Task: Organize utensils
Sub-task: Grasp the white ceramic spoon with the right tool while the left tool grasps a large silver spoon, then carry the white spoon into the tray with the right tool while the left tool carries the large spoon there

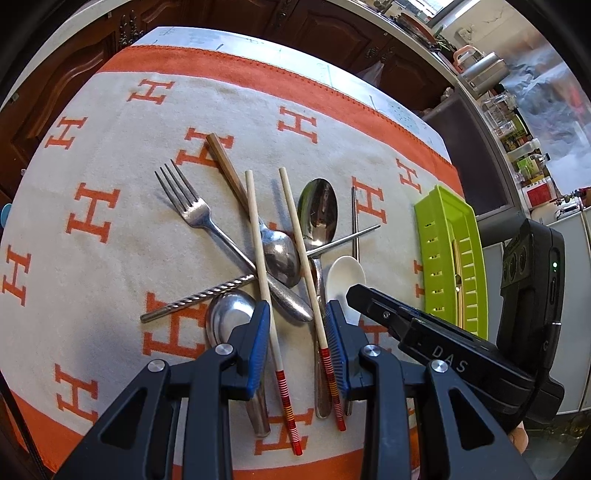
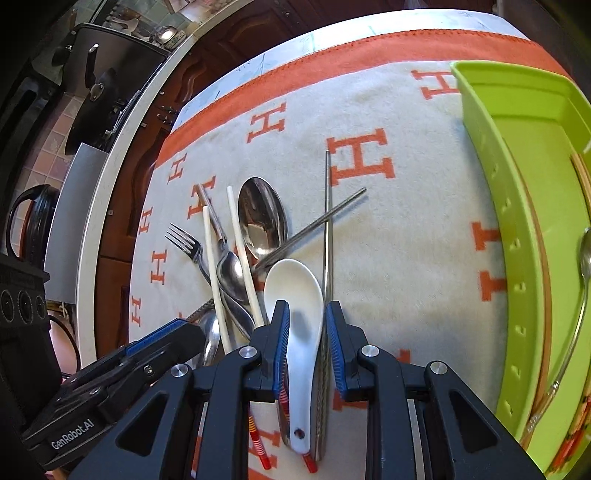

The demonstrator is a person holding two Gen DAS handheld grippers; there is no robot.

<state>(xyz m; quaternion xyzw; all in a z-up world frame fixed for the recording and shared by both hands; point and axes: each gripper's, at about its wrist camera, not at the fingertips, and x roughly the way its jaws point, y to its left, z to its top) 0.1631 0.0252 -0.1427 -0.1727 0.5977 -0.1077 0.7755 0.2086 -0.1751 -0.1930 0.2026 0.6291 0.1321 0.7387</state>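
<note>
A pile of utensils lies on the H-patterned cloth (image 1: 110, 155). My left gripper (image 1: 298, 307) hovers open low over it, and two pale chopsticks with red-striped ends (image 1: 258, 236) run between its fingers, a gap left between the sticks. My right gripper (image 2: 307, 306) stands open beside it, over the white ceramic spoon (image 2: 295, 288) and a metal chopstick (image 2: 327, 221); both run between its pads. A fork (image 1: 192, 210), a large steel spoon (image 1: 317, 210) and a smaller spoon (image 1: 282, 254) lie further out. The green tray (image 2: 517, 221) sits to the right.
The tray holds a steel spoon (image 2: 585, 258) and wooden sticks. A twisted metal rod (image 1: 199, 297) and a brown chopstick (image 1: 227, 166) lie in the pile. Dark wooden cabinets (image 1: 332, 29) stand beyond the table's far edge. A cluttered counter (image 1: 517, 122) is at the right.
</note>
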